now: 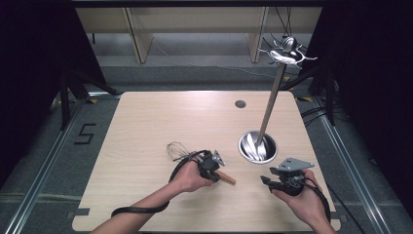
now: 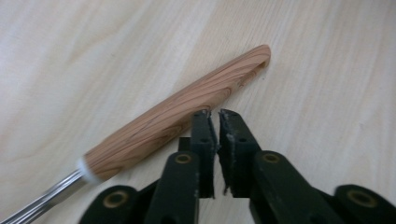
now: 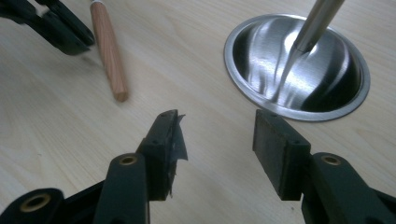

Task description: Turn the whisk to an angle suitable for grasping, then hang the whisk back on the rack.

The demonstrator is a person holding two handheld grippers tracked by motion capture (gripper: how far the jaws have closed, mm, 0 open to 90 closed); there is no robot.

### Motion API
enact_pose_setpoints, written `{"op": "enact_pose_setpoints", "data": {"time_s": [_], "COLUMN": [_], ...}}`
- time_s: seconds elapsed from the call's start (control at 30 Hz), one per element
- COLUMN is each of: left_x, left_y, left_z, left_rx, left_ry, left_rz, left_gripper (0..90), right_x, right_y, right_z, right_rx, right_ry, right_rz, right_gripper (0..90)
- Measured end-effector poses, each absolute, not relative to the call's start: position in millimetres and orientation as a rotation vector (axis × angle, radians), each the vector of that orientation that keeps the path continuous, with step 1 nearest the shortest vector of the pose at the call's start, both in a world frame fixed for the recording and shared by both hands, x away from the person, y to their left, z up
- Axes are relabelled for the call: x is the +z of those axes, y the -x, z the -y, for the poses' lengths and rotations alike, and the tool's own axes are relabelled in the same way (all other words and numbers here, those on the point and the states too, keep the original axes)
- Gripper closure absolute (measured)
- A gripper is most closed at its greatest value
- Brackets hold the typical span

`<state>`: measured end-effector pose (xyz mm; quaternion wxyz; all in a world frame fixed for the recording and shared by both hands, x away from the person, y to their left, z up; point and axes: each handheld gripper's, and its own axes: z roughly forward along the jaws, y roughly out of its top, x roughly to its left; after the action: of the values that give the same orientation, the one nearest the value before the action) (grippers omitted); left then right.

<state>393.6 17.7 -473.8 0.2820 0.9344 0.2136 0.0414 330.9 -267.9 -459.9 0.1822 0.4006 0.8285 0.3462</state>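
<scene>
A pale wooden counter (image 1: 146,126) carries everything. Right of its centre sits a round steel bowl (image 1: 257,146), with a long metal rod (image 1: 271,100) rising out of it, tilted toward the far right. Near the counter's near-middle lies a whisk (image 1: 178,150) with a wooden handle (image 2: 182,112), wire end to the left, handle end pointing near-right. The left gripper (image 2: 214,116) hovers over the handle, its jaws clenched almost together just beside the wood and grasping nothing. The right gripper (image 3: 217,135), near the bowl's near side, has its jaws released wide over bare counter.
</scene>
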Motion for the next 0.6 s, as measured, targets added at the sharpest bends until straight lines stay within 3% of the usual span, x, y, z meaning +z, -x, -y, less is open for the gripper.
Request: {"op": "enact_pose_setpoints", "data": {"time_s": [0.27,0.4,0.6], "left_x": [-455.6,-455.4,-470.4], "left_y": [-417.5,-425.2,-426.6], "left_z": [-52.7,-49.8,-40.3], "left_rx": [0.268,0.327,0.294], "left_ry": [-2.608,-2.673,-2.748], "left_rz": [-0.393,-0.194,-0.015], "left_gripper": [48.2,46.7,49.8], "right_x": [-461.3,-461.1,-460.1], "right_y": [-332.2,-332.7,-331.7], "right_z": [278.6,277.7,269.5], "right_rx": [0.985,0.984,0.988], "right_ry": [-1.175,-1.147,-1.183], "right_rz": [-2.317,-2.312,-2.337], "right_gripper": [49.7,49.4,48.9]}}
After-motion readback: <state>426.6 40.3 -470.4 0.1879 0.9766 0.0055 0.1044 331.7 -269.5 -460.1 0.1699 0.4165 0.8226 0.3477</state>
